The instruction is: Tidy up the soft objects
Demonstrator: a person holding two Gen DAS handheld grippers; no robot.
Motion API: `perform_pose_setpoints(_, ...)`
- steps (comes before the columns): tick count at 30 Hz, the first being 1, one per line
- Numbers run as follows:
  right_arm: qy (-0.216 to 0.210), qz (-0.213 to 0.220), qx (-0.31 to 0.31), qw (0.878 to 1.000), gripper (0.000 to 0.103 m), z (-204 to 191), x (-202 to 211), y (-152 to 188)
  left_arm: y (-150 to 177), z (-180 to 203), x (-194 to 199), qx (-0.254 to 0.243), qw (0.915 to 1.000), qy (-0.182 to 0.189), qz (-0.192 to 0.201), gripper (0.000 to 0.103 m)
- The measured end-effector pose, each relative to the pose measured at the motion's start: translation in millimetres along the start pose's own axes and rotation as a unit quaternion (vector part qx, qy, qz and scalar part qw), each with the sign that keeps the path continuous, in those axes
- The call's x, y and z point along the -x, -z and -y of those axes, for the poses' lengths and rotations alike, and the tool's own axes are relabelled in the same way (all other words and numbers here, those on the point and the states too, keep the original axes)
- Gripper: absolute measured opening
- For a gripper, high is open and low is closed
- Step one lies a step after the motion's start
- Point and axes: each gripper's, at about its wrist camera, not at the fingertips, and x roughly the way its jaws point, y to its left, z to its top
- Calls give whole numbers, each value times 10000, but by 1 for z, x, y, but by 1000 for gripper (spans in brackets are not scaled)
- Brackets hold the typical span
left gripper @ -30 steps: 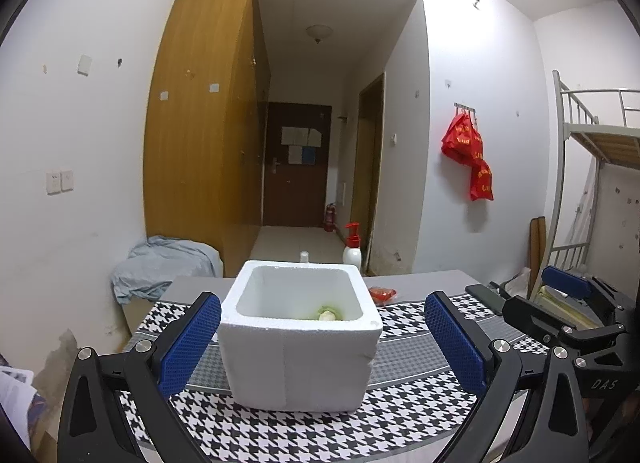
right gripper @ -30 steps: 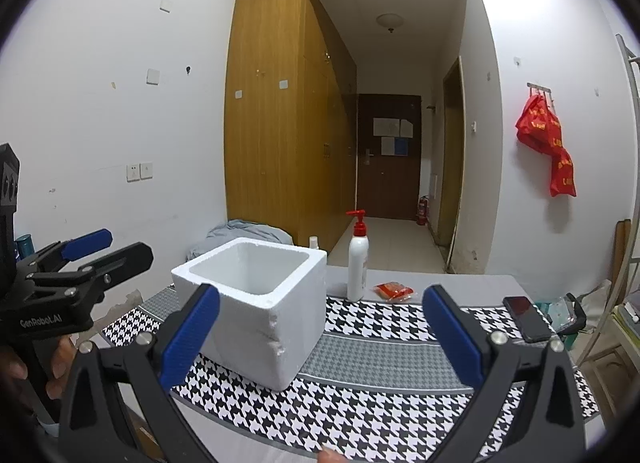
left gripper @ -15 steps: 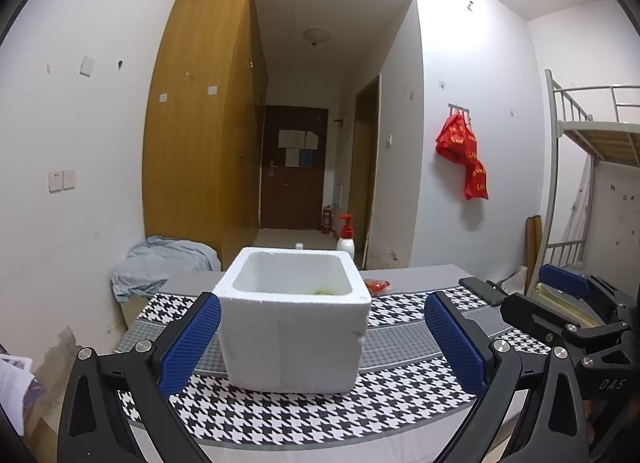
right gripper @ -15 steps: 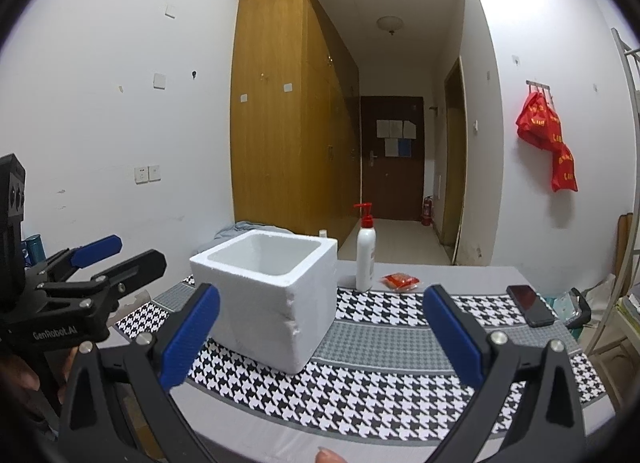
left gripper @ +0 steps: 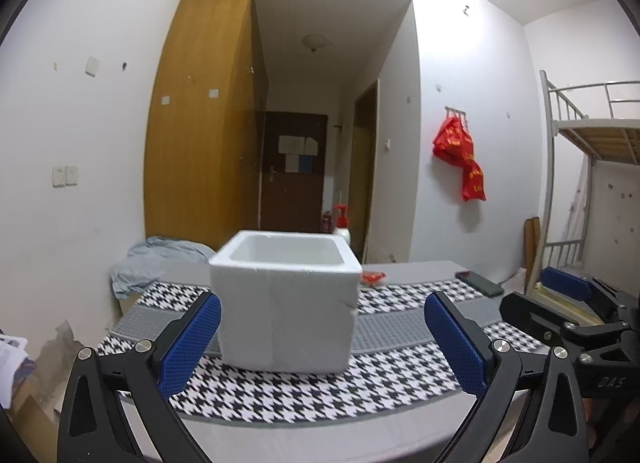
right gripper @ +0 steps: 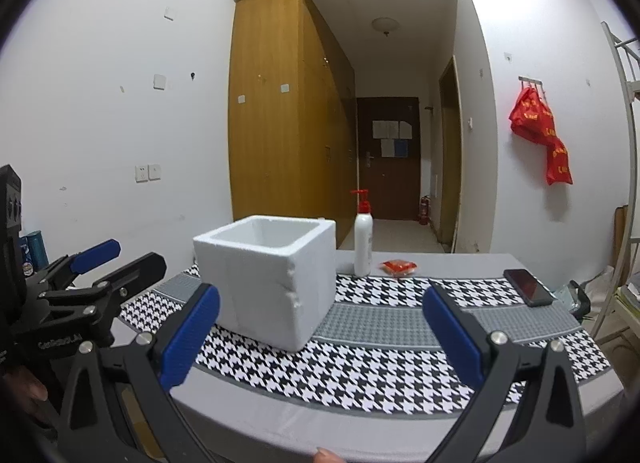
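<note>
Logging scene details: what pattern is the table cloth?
Black-and-white houndstooth with plain grey bands, on the table cloth; clearest in the right wrist view.

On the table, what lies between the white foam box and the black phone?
In the right wrist view, only bare houndstooth cloth lies between the foam box and the phone. The pump bottle and red packet sit farther back.
</note>
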Motion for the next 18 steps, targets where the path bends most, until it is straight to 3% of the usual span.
perform_pose_setpoints(18,116,-43,-19,9999,103,-13,27,29,27,1,34,21,9998,-185,54,102)
